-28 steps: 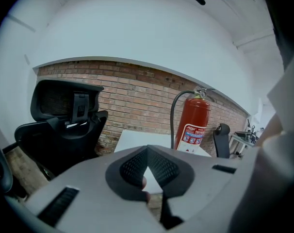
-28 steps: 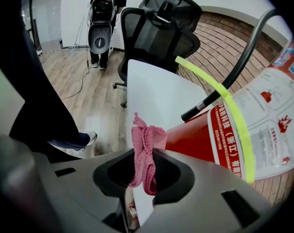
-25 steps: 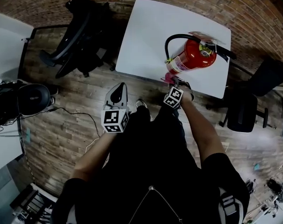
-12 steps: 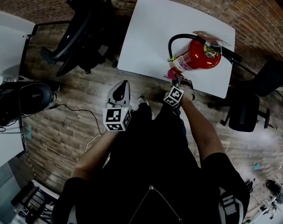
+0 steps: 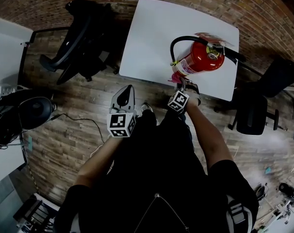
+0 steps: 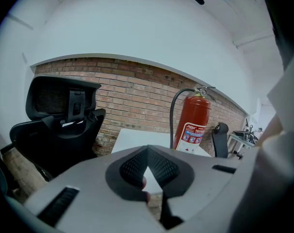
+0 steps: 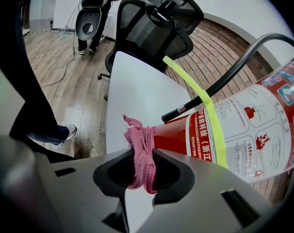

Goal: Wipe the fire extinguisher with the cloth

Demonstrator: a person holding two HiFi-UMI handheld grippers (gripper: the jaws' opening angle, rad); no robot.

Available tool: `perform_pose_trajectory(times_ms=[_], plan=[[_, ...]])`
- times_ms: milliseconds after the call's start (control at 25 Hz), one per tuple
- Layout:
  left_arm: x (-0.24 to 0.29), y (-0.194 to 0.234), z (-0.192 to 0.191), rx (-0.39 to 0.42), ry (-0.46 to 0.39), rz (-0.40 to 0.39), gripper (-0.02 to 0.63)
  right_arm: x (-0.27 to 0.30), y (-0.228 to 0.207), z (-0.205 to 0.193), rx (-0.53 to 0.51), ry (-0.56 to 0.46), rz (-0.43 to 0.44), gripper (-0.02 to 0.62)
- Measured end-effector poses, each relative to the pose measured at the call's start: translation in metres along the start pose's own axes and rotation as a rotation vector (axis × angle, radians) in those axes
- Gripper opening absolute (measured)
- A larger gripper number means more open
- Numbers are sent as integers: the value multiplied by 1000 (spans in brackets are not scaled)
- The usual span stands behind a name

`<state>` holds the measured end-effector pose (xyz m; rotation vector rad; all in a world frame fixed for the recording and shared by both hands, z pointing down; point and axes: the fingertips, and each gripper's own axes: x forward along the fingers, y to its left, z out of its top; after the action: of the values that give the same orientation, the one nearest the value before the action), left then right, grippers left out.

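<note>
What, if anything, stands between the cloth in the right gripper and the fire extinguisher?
Nothing visible does: the pink cloth, clamped in the jaws of the right gripper, appears to sit right against the fire extinguisher, low on its red body.

The glossy red metal fire extinguisher (image 5: 200,57) carries a white paper label (image 7: 263,118) printed in red and blue, a black rubber hose (image 7: 220,83) and a yellow-green plastic band (image 7: 210,120). The pink knitted cloth (image 7: 136,132) shows against the plain white surface (image 5: 156,33). The right tongs (image 7: 142,152) and left tongs (image 6: 147,152) are grey with black ribbed pads. Their marker cubes (image 5: 121,125) bear black-and-white squares. The brown wooden plank floor (image 5: 64,130) is streaky, and the red-brown brick wall (image 6: 137,96) has pale joints.
</note>
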<state>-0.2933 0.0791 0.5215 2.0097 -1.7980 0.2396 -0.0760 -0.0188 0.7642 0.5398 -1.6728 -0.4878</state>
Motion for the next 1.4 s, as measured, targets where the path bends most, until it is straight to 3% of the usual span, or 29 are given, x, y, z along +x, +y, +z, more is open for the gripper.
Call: perform_pose_trajectory(times_ms=[1400], plan=[[-1,-17,29,-15,-78,-77,29,-74,-50,10,-20,-3,-104,101]])
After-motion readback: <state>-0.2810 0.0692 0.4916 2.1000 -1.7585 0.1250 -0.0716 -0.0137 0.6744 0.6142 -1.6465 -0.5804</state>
